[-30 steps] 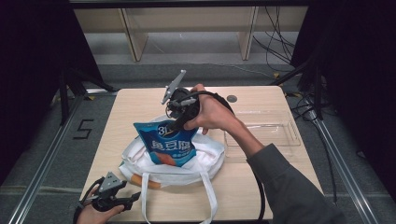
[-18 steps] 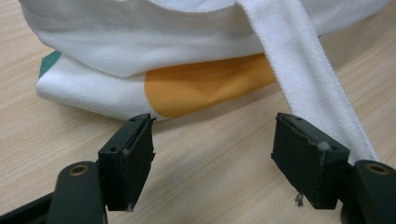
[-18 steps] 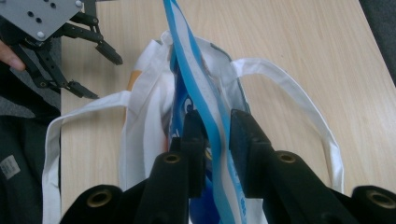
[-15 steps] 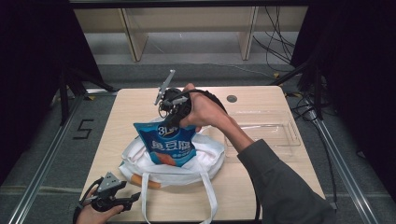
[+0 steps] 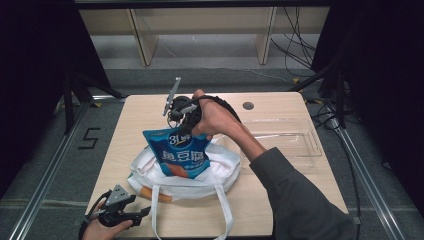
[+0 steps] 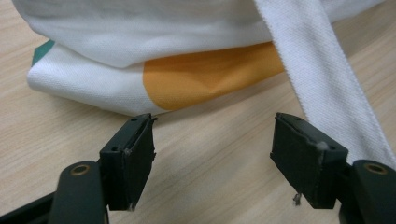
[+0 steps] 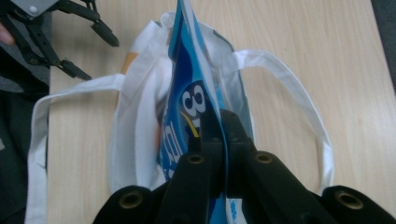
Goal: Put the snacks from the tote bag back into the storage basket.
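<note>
A blue snack bag [image 5: 177, 156] stands upright in the mouth of a white tote bag [image 5: 225, 167] lying on the table. My right gripper [image 5: 187, 131] points down at the bag's top edge. In the right gripper view its jaws [image 7: 219, 116] have just been closing and now pinch the thin top edge of the blue bag [image 7: 187, 70], with the tote [image 7: 140, 121] below. My left gripper [image 5: 145, 212] rests at the table's near left corner. It stands open [image 6: 212, 149] with bare wood between its pads, just short of the tote's orange-printed corner [image 6: 205, 77].
A clear plastic tray [image 5: 285, 137] lies on the wooden table [image 5: 135, 125] to the right of the tote. A small dark disc [image 5: 248, 106] sits near the far edge. The tote's white straps [image 5: 222, 210] trail toward the near edge.
The right hand and its gripper have shifted a little to the left above the blue bag's top. The bag, the tote and the left gripper have stayed where they were.
</note>
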